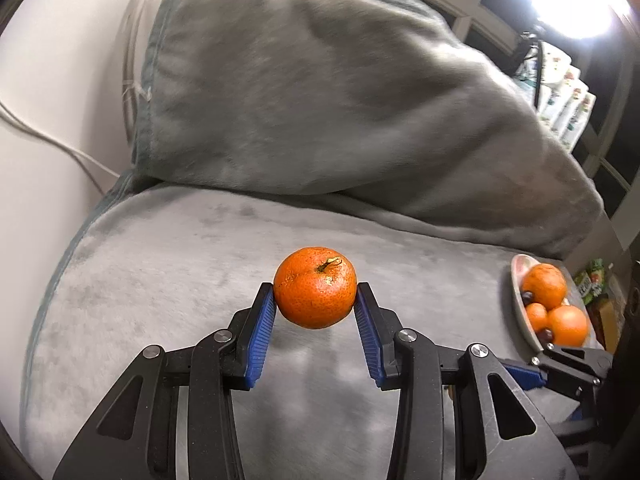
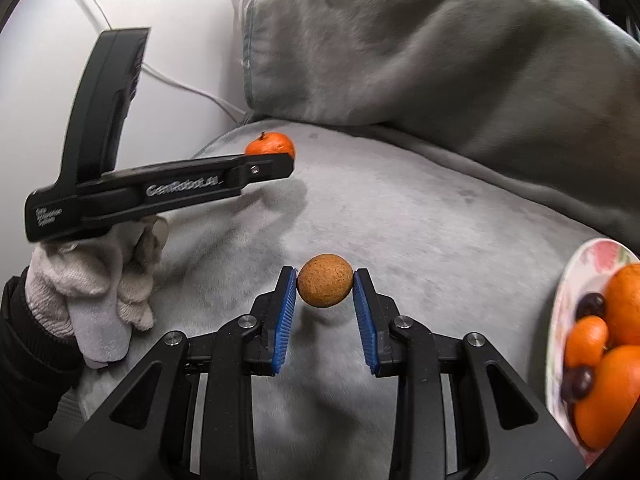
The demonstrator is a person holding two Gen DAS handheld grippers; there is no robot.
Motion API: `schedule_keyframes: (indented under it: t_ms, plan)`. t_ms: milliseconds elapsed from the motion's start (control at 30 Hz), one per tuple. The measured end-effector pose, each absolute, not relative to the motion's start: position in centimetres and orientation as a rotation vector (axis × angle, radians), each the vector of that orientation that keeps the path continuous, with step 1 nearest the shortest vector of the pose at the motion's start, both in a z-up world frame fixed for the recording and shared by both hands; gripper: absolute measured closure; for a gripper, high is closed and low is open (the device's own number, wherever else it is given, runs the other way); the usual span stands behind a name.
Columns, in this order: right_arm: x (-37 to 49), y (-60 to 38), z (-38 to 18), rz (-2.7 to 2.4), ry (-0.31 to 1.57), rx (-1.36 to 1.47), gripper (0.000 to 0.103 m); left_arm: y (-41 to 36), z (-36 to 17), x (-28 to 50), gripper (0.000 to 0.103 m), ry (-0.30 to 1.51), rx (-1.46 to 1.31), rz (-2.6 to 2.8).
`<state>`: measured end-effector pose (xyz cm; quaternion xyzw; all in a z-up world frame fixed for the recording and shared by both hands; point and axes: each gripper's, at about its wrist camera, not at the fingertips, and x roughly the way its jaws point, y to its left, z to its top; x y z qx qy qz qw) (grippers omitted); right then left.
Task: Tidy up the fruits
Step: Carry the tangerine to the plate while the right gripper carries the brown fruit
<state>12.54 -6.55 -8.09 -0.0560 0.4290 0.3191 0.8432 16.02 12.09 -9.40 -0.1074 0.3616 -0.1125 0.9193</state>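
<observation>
Gripped mandarin (image 1: pixel 315 287), gripped brown fruit (image 2: pixel 325 286)

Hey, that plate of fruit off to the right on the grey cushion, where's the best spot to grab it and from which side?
Probably the bare near rim of the plate, approached from the cushion side with the fingers level. The oranges and dark grapes crowd its middle and far side, so only that thin raised edge is clear to pinch. Both grippers are full, so one would have to set its fruit down first.

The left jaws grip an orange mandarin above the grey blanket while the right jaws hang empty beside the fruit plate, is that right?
Not quite. The right jaws are not empty: the right wrist view shows the right gripper closed on a small brown round fruit. The rest holds: the left gripper grips the mandarin above the grey blanket, with the fruit plate nearby.
</observation>
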Motion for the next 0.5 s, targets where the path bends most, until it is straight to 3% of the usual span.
schedule_keyframes:
  t_ms: [500]
  plan:
    - [9.1,-16.1,-4.9,0.552,0.823,-0.041,0.072,6.5,-5.7,11.4,0.064,0.647,-0.183,-0.346]
